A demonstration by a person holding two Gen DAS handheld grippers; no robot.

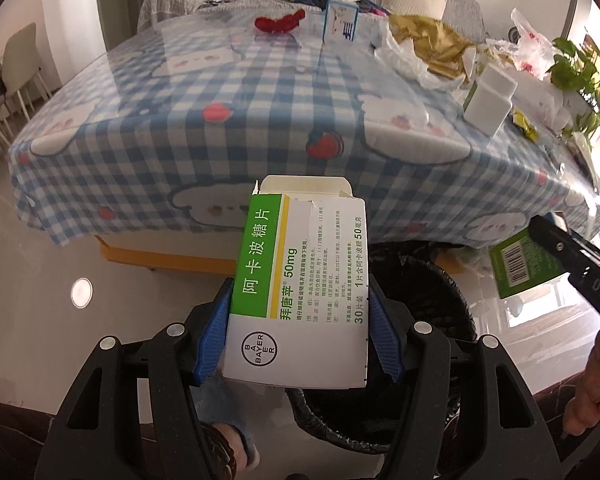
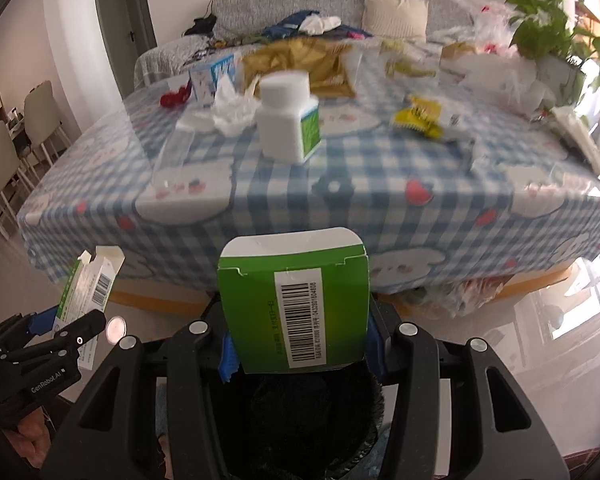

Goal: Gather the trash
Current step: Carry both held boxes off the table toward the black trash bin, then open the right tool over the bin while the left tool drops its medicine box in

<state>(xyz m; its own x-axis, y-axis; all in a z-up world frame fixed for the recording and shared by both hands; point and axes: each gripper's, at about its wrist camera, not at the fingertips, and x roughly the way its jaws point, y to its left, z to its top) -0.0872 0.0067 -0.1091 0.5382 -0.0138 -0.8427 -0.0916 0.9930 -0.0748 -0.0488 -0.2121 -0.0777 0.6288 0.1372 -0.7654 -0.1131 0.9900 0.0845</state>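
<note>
Left wrist: medicine box (image 1: 300,280) between jaws.

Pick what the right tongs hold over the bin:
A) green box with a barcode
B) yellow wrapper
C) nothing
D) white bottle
A: in the right wrist view the right tongs clamp a green box with its barcode label facing the camera, above the black-lined bin; the white bottle and yellow wrapper sit on the table.

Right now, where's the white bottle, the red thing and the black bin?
white bottle (image 2: 286,120): right wrist view, its front face.
red thing (image 1: 278,22): left wrist view, its middle.
black bin (image 1: 432,300): left wrist view, its bag-lined inside.
</note>
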